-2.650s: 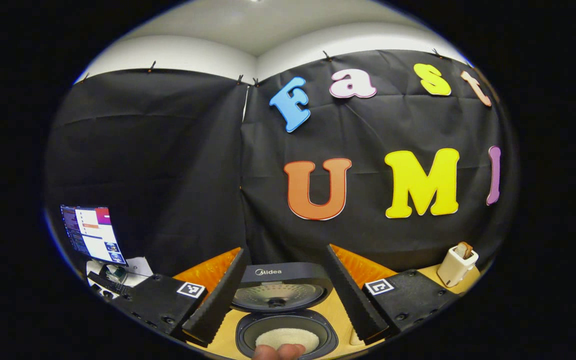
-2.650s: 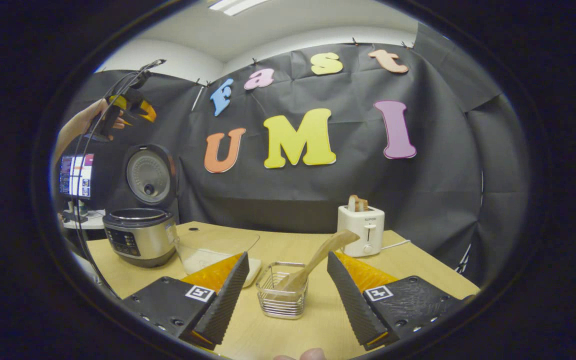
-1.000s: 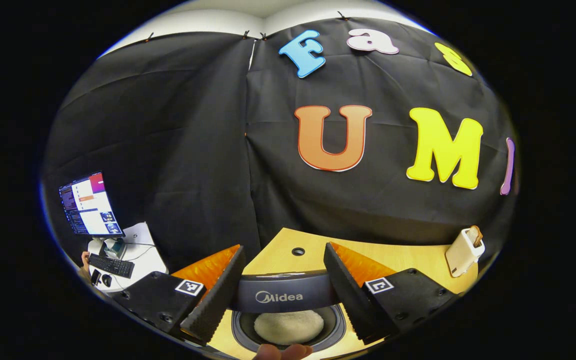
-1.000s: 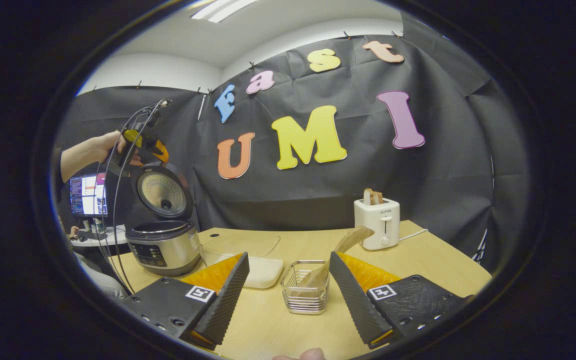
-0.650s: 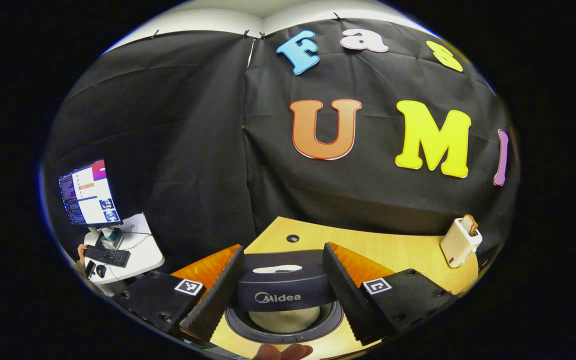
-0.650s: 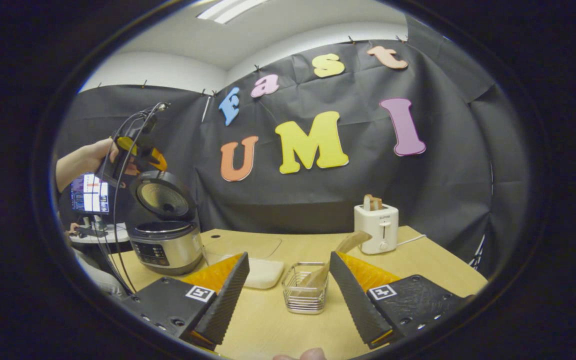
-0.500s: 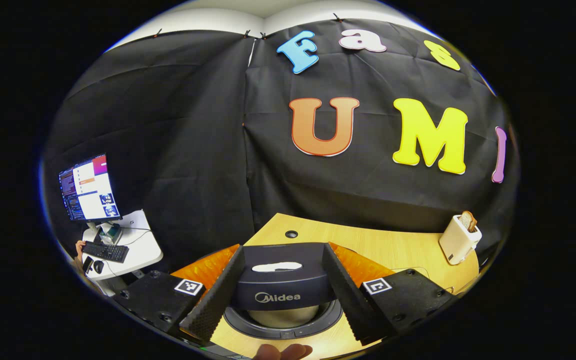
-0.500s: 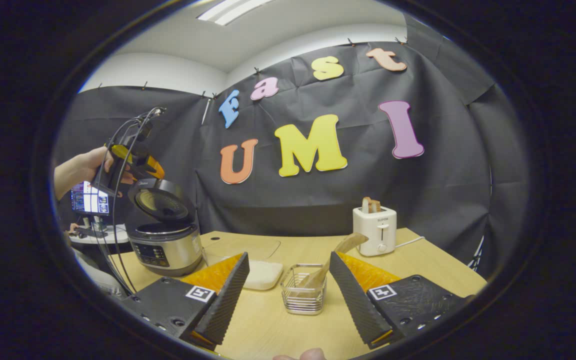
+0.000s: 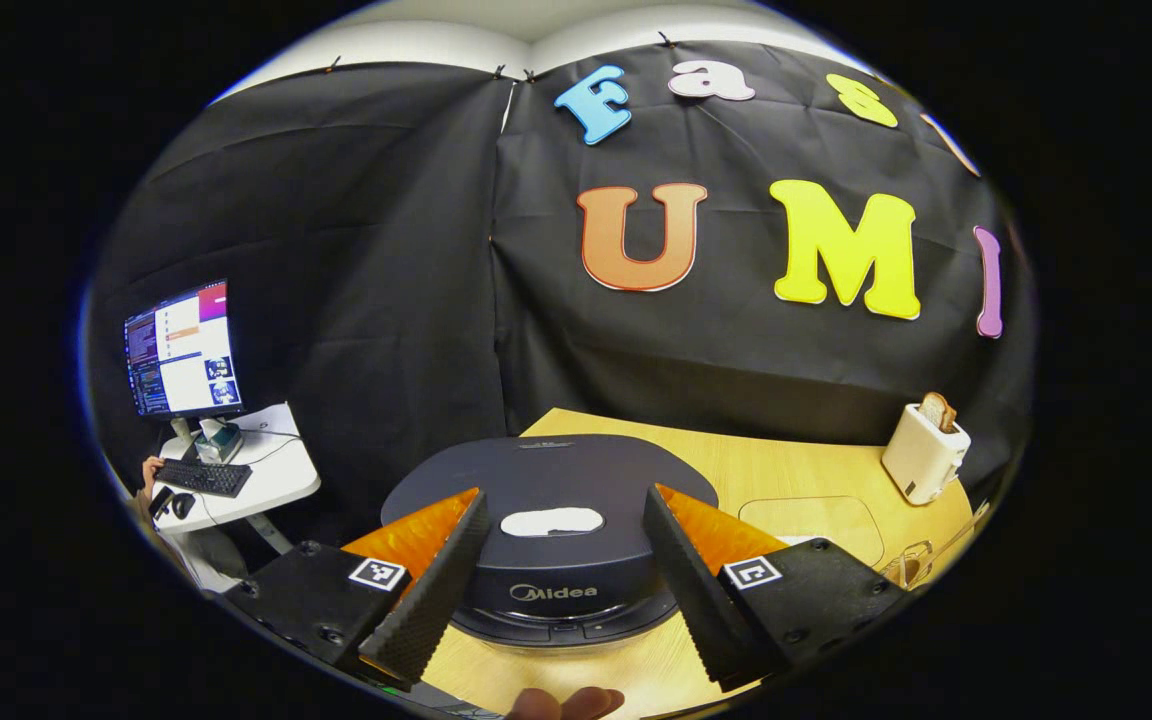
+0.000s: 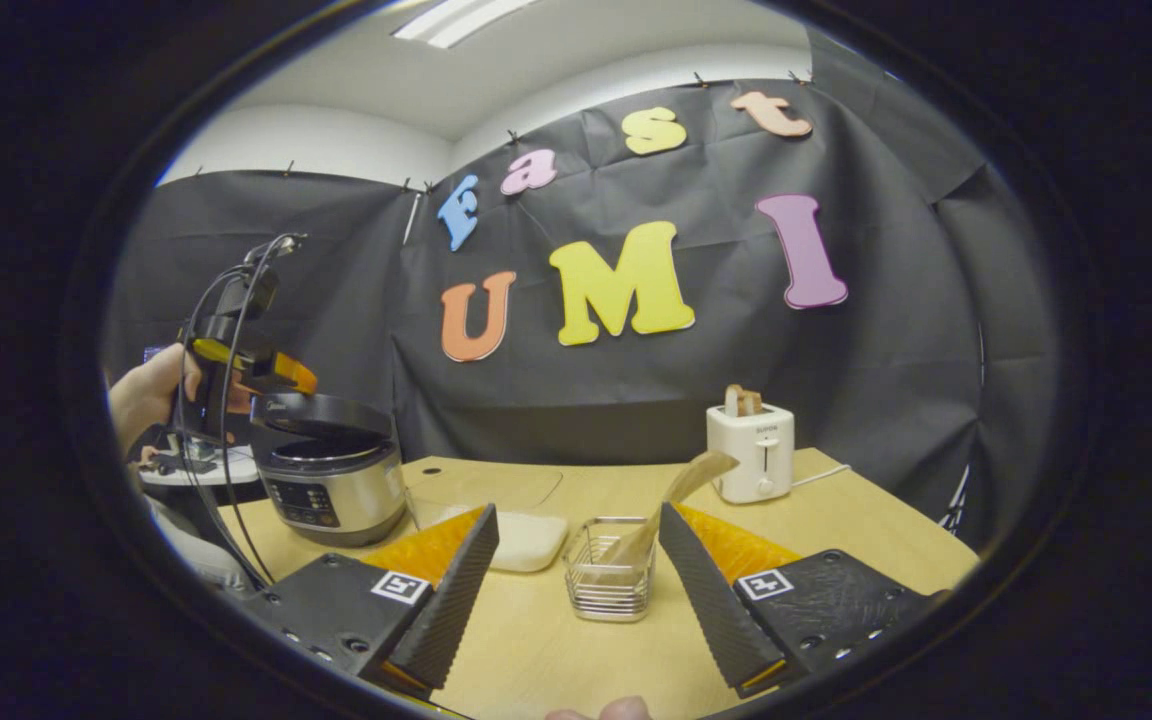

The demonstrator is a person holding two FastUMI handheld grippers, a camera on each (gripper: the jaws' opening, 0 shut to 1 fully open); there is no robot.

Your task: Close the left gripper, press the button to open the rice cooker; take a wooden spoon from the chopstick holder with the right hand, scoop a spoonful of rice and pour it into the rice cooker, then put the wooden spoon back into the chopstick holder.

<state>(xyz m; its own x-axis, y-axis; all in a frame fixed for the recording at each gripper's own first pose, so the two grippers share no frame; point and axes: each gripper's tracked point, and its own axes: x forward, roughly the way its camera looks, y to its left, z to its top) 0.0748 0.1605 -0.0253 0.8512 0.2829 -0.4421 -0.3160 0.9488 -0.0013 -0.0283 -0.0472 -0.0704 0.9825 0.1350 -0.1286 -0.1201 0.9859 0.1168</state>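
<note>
R gripper (image 10: pixel 576 590) is hovering w/ fingers spread, holding nothing. Just ahead, mid-tabletop, the chopstick holder (image 10: pixel 608 585) is carrying the wooden spoon (image 10: pixel 671 500), leaning right. Spoon prob. light, stiff; best taken mid-handle. Far left edge: L gripper (image 9: pixel 564 575), fingers apart, is straddling the rice cooker (image 10: pixel 331 480) lid (image 9: pixel 546 485), nearly shut.

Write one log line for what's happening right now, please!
left gripper: open, over rice cooker lid | lid: nearly down | right gripper: open, holding nothing | wooden spoon: in chopstick holder
</note>
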